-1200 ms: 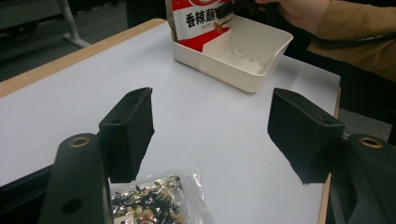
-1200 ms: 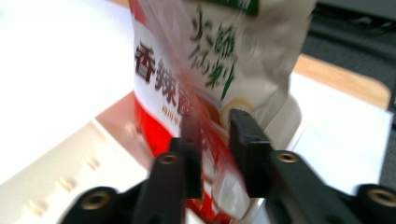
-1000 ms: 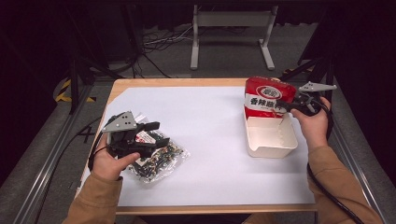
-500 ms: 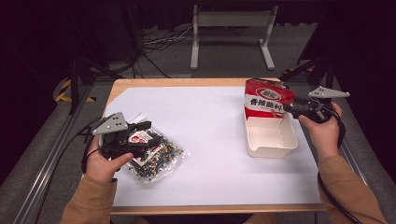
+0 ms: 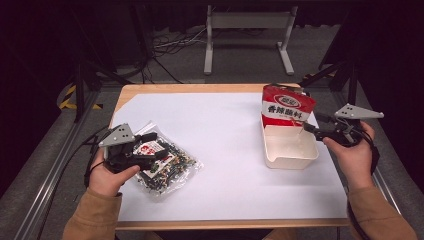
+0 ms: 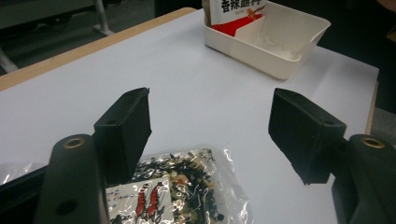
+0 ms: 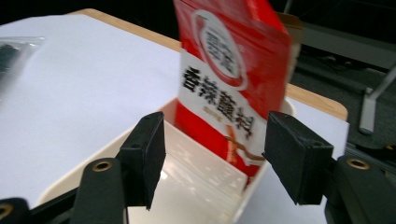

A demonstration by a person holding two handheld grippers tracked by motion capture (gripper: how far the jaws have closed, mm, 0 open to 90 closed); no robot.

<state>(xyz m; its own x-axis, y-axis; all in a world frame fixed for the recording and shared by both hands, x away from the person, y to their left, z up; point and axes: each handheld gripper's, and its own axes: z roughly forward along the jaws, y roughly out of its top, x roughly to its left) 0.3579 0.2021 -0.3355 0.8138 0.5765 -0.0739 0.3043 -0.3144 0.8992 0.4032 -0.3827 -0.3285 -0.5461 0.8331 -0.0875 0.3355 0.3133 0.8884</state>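
We find the right gripper (image 5: 311, 128) has just opened and drawn back empty, leaving the red pouch (image 5: 286, 106) upright in the white tray (image 5: 290, 156) near the worktop's right edge. The left gripper (image 5: 159, 150) gapes, unclamped, over the clear packet (image 5: 172, 162) near the left edge, probably next.

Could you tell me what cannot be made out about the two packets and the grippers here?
- Red sauce packet: right gripper view, top cut off by the edge, print blurred.
- Clear packet: left gripper view, lower part cut off; label too small to read.
- Left gripper: high view, fingertips lost against the clear packet.
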